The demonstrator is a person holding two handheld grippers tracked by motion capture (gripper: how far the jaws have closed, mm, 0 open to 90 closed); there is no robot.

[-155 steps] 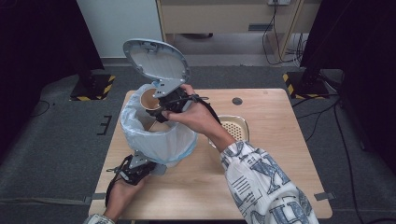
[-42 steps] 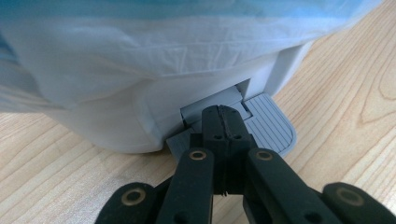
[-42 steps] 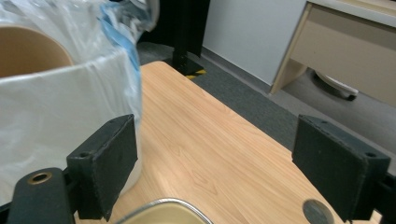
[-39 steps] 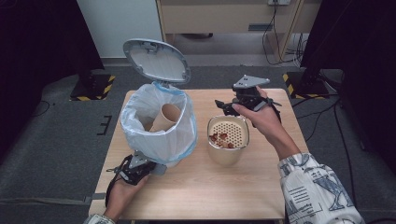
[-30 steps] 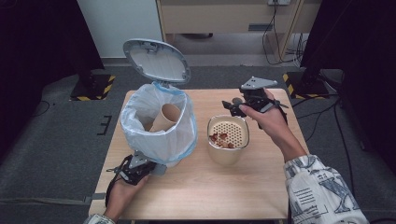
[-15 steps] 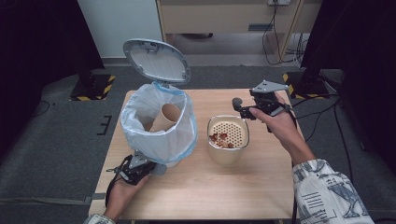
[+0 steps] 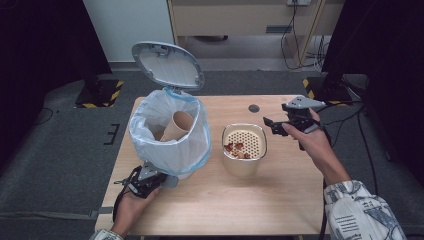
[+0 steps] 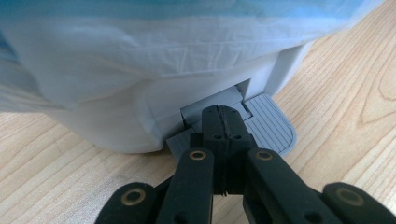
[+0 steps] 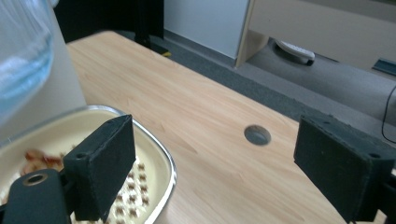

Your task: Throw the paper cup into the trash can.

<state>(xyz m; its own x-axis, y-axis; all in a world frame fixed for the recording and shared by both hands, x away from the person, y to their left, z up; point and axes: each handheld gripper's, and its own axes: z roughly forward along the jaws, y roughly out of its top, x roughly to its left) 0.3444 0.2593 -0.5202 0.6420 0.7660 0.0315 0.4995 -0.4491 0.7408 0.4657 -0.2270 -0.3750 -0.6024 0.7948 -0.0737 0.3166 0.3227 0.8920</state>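
Observation:
A white pedal bin (image 7: 170, 150) lined with a blue-edged bag stands at the table's left, its grey lid (image 7: 167, 65) tipped up. A brown paper cup (image 7: 180, 125) lies inside. My left gripper (image 7: 155, 179) is shut, and its closed tips (image 8: 223, 123) rest on the bin's grey foot pedal (image 8: 273, 126). My right gripper (image 7: 274, 124) hovers open and empty over the table's right side. It is just right of a cream strainer bowl (image 7: 243, 125) that holds some reddish scraps (image 7: 235, 147). In the right gripper view the open gripper (image 9: 229, 154) has the bowl's rim (image 9: 163, 161) at its left jaw.
A round cable hole (image 7: 254, 108) sits in the wooden table (image 7: 240, 200) behind the bowl, seen also as the hole (image 9: 257, 135) between the right jaws. A cabinet (image 7: 240, 20) stands beyond the table. Dark screens flank both sides.
The right gripper left the bin, where it held the cup, and swung right past the bowl. It is now open and empty. The left gripper stayed on the pedal.

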